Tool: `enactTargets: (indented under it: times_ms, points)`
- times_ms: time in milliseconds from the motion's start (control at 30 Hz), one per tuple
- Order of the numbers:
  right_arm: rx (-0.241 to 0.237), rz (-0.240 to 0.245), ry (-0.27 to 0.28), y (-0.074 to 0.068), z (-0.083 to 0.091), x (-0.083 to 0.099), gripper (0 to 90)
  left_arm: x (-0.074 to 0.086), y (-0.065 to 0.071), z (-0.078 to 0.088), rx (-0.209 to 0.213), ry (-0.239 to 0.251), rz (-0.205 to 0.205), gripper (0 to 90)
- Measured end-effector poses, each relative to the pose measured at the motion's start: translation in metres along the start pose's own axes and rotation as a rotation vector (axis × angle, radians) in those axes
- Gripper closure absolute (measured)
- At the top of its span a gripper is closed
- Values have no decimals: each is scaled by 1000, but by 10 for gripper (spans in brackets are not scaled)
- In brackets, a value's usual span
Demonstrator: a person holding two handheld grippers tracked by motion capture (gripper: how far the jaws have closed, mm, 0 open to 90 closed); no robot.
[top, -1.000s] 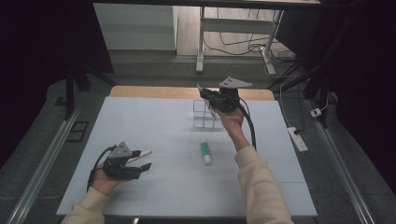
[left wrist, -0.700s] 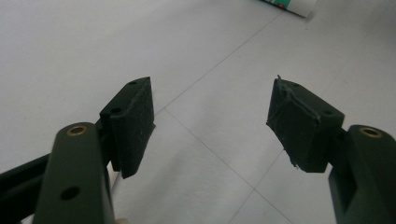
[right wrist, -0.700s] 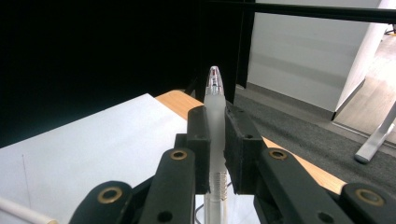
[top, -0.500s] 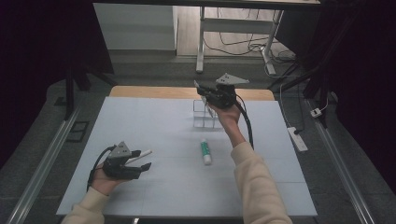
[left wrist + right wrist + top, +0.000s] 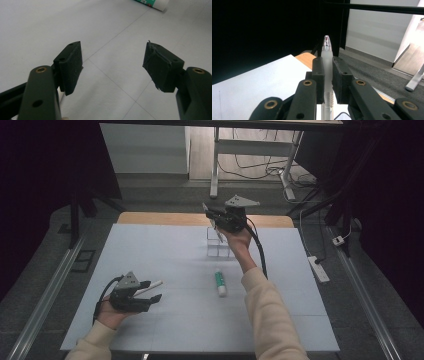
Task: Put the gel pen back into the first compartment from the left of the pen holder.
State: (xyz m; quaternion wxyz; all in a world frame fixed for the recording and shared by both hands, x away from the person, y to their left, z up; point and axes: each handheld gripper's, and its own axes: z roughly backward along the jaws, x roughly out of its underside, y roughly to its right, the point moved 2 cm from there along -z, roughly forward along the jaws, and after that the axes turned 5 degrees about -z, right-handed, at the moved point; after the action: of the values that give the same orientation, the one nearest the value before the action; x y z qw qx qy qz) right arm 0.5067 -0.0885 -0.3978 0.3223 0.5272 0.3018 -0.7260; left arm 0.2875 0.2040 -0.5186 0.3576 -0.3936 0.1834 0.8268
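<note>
My right gripper is raised above the far middle of the white table, shut on a clear pen whose tip sticks out past the jaws. Just below it a small clear holder stands on the table. A green and white tube lies in front of the holder, and its end also shows in the left gripper view. My left gripper rests low at the near left, open, with nothing between its pads. A thin white stick lies along its far jaw.
The white table top has a wooden strip along its far edge. A power strip lies off the right side, and a metal rail runs along the left. Table legs and cables stand on the floor behind.
My right gripper has drifted a little to the left with the pen still in it. The left gripper has stayed where it was.
</note>
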Motion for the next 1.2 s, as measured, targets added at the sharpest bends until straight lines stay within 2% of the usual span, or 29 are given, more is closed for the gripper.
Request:
enactTargets:
  times_ms: [400,1200]
  points:
    - [-2,2,8,0,-11,-3,797,0,0,0,6,0,-1,317]
    - [7,-14,33,13,-29,1,795,1,-1,1,6,3,5,317]
